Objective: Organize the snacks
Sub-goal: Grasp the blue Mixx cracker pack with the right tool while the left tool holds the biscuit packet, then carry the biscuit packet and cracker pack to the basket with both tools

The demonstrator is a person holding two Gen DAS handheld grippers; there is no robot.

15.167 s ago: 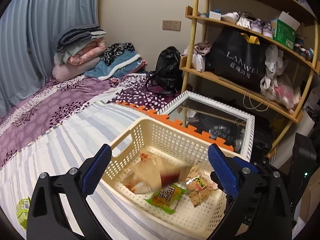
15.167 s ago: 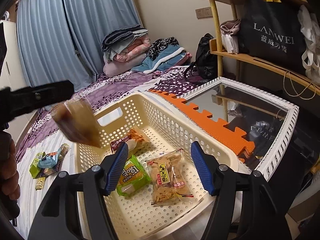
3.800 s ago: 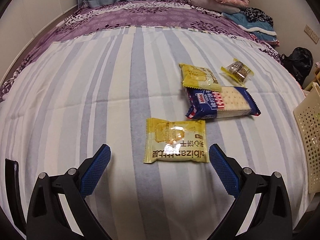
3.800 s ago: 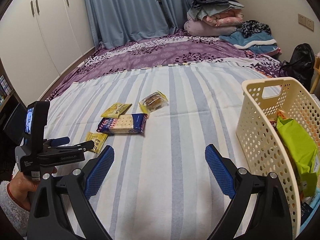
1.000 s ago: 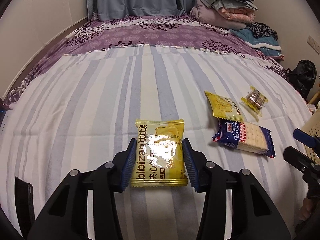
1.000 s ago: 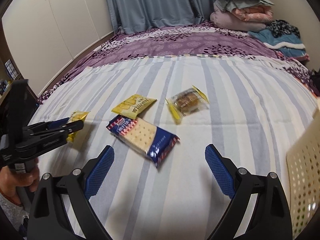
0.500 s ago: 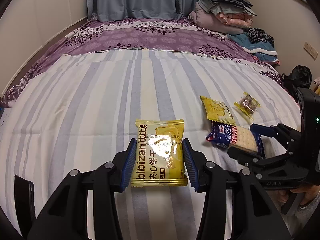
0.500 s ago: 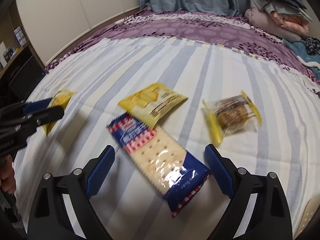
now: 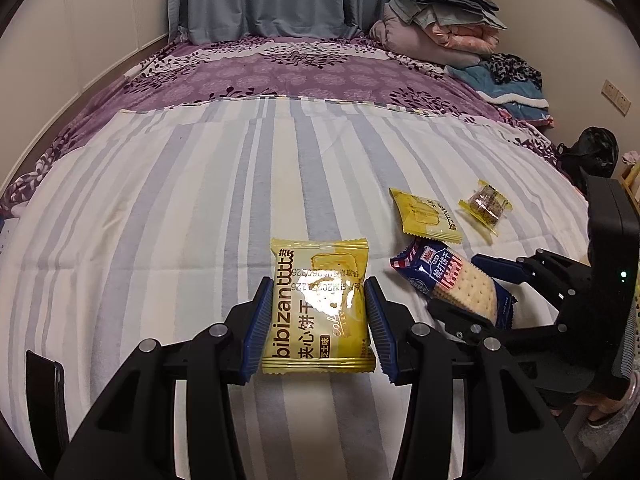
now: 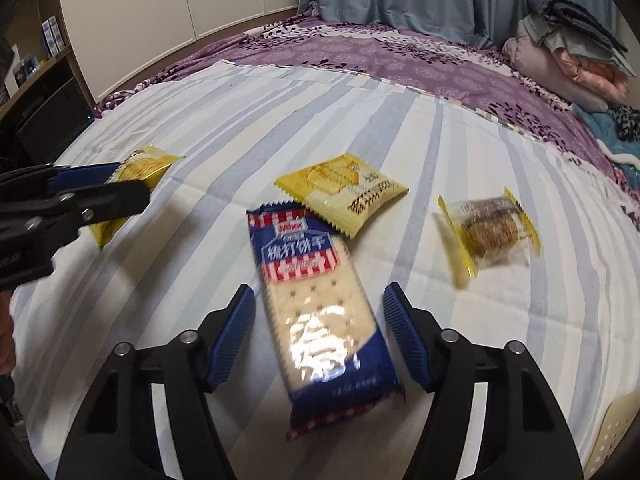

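Note:
My left gripper (image 9: pixel 318 328) is shut on a yellow bibizan biscuit packet (image 9: pixel 318 304), pads against both its sides, just above the striped bed sheet. It also shows in the right wrist view (image 10: pixel 136 172). My right gripper (image 10: pixel 318 340) is partly open around a blue cracker packet (image 10: pixel 316 304), one finger on each side, with a gap to each pad. The cracker packet also shows in the left wrist view (image 9: pixel 452 284). A second yellow packet (image 10: pixel 344 190) and a small clear-wrapped brown cake (image 10: pixel 490 232) lie beyond it.
The striped sheet (image 9: pixel 200 200) covers the bed, with a purple floral cover (image 9: pixel 280 76) behind. Folded blankets (image 9: pixel 440 32) are stacked at the far right. A cream basket corner (image 10: pixel 612 436) shows at lower right. White cupboards (image 10: pixel 180 8) stand left.
My right gripper has moved down and forward over the cracker packet and narrowed around it. My left gripper stays shut on the yellow packet.

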